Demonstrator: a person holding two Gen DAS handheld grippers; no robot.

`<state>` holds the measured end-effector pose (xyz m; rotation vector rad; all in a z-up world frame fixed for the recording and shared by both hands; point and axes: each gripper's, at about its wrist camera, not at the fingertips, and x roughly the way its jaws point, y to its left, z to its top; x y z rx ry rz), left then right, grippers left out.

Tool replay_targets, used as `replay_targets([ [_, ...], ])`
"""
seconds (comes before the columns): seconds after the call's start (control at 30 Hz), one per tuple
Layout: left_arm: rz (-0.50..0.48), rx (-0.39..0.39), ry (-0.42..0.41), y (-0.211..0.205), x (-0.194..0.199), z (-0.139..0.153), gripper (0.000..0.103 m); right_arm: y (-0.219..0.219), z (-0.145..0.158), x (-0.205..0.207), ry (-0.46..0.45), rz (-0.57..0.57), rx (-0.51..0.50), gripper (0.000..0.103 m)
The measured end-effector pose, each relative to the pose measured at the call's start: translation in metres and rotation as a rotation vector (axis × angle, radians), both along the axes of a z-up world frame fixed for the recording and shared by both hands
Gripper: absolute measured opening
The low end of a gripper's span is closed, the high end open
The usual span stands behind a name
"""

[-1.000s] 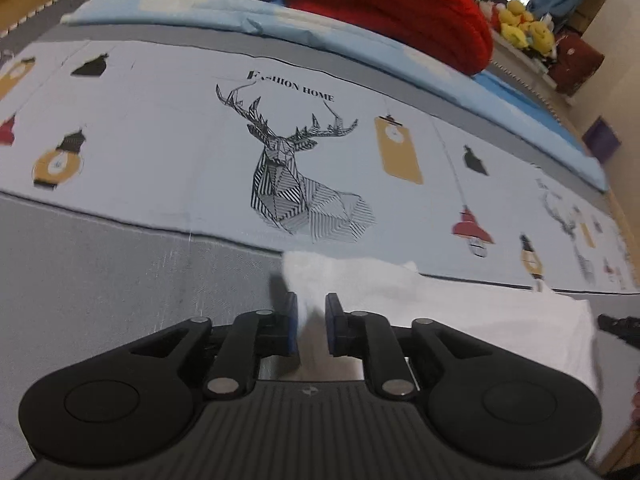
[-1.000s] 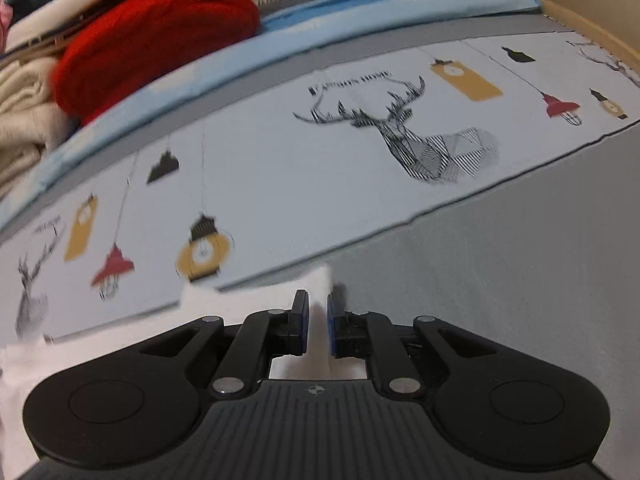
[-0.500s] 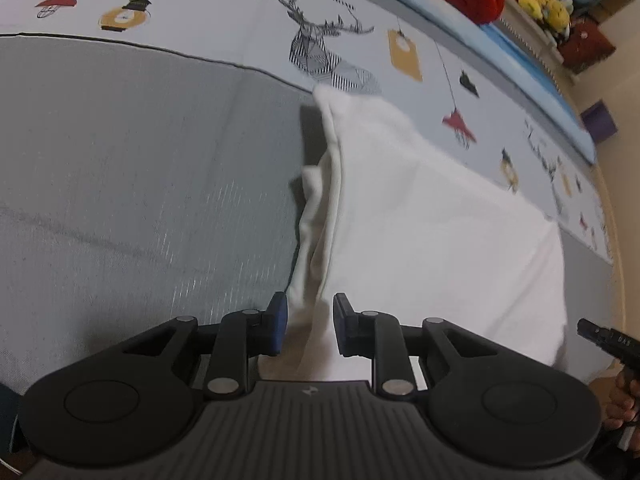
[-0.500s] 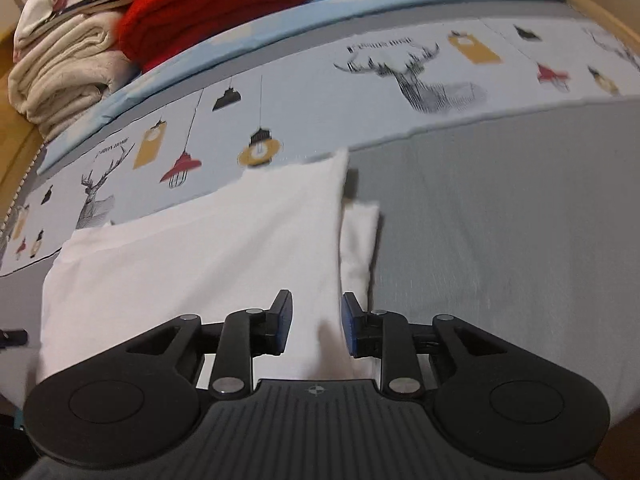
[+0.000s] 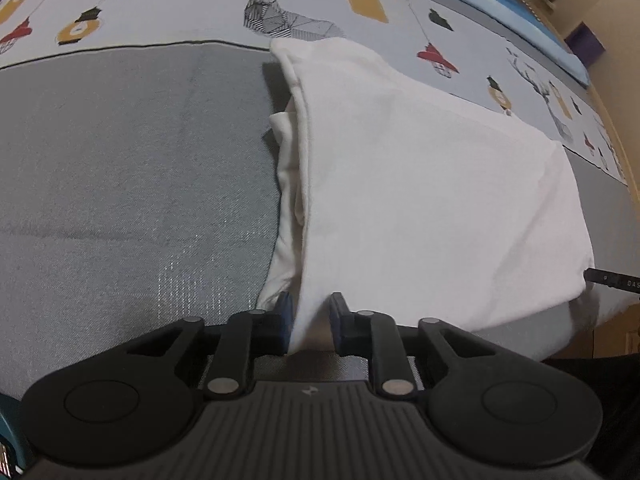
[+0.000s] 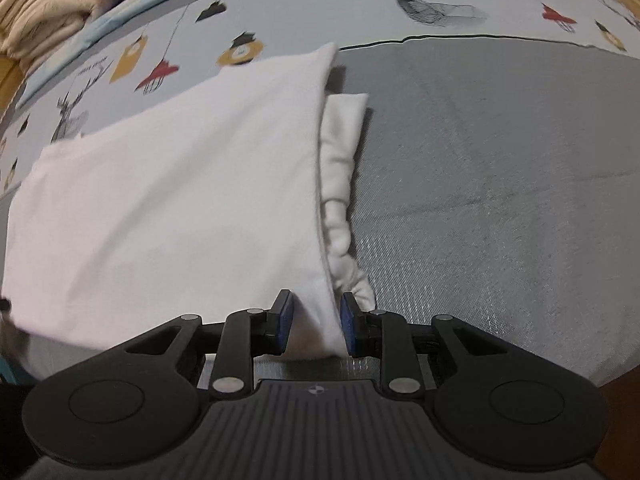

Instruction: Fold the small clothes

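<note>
The white garment (image 5: 432, 184) looks light, soft and floppy; its near corners suit a pinch. The left gripper (image 5: 310, 322) and right gripper (image 6: 314, 326) each have jaws closing around a corner, pads not yet pressing.

Bed surface: grey woven sheet (image 5: 120, 168) near, pale printed band (image 5: 180, 8) far with a line-drawn deer (image 5: 280, 12), hanging lamps and yellow tags. Blue bedding strip (image 5: 520, 4) beyond it. Beige wall (image 5: 616, 28) far right, purple box (image 5: 588, 42) beside it. Cream folded blankets (image 6: 44, 4) far left in right wrist view.
</note>
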<state>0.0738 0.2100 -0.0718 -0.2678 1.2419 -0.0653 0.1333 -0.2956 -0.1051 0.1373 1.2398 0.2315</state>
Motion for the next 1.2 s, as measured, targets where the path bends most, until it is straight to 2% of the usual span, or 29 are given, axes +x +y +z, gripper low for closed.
replay_targets([
  [0.07,-0.006,0.009,-0.007,-0.001,0.0,0.001,0.006,0.0,0.003,-0.003,-0.015,0.016,0.006,0.01],
  [0.1,-0.007,0.012,-0.012,0.0,0.001,0.002,0.005,-0.001,0.005,-0.003,-0.02,0.016,0.006,0.003],
  [0.17,0.003,-0.002,-0.053,0.001,-0.001,0.01,0.004,-0.006,0.01,-0.003,-0.049,-0.001,0.018,0.003],
  [0.27,0.039,-0.114,-0.13,0.011,-0.004,0.023,0.003,-0.025,0.029,-0.008,-0.141,-0.08,0.121,0.003],
  [0.33,0.047,-0.096,-0.089,0.012,-0.002,0.017,0.003,-0.037,0.035,-0.01,-0.162,-0.119,0.185,0.003],
  [0.37,0.047,-0.054,-0.038,0.011,0.001,0.009,0.003,-0.039,0.034,-0.009,-0.15,-0.121,0.179,0.003],
  [0.43,0.018,0.003,0.038,0.004,0.006,-0.004,0.005,-0.036,0.018,-0.006,-0.071,-0.111,0.113,0.003],
  [0.47,0.007,0.027,0.054,0.0,0.008,-0.007,0.006,-0.033,0.008,-0.005,-0.023,-0.093,0.075,0.003],
  [0.53,0.034,0.042,0.017,0.0,0.01,-0.001,0.006,-0.021,-0.001,-0.005,0.014,-0.05,0.004,0.004],
  [0.57,0.048,0.017,-0.026,0.001,0.01,0.007,0.01,-0.016,-0.001,-0.006,-0.002,-0.038,-0.032,0.004],
  [0.63,0.062,-0.074,-0.106,0.004,0.012,0.019,0.018,-0.012,0.008,-0.008,-0.066,-0.039,-0.044,0.005],
  [0.7,0.029,-0.12,-0.122,-0.005,0.016,0.022,0.019,-0.013,0.017,-0.008,-0.115,-0.051,-0.005,0.008],
  [0.8,-0.047,-0.108,-0.065,-0.027,0.025,0.012,0.019,-0.015,0.014,-0.001,-0.107,-0.065,0.023,0.008],
  [0.87,-0.079,-0.06,0.001,-0.037,0.029,-0.002,0.019,-0.011,0.002,0.003,-0.044,-0.048,-0.009,0.009],
  [0.93,-0.082,-0.007,0.062,-0.043,0.031,-0.013,0.021,-0.005,-0.011,0.004,0.027,-0.033,-0.073,0.023],
  [1.0,-0.073,-0.004,0.079,-0.043,0.033,-0.016,0.024,-0.001,-0.017,0.005,0.054,-0.021,-0.114,0.026],
  [1.07,-0.025,-0.063,0.031,-0.033,0.034,-0.007,0.034,-0.003,-0.009,0.005,0.008,-0.039,-0.122,0.027],
  [1.13,0.082,-0.132,-0.042,-0.012,0.036,0.005,0.042,-0.009,0.009,0.006,-0.083,-0.083,-0.083,0.031],
  [1.2,0.196,-0.207,-0.083,0.015,0.037,0.01,0.043,-0.016,0.024,0.005,-0.18,-0.137,-0.081,0.034],
])
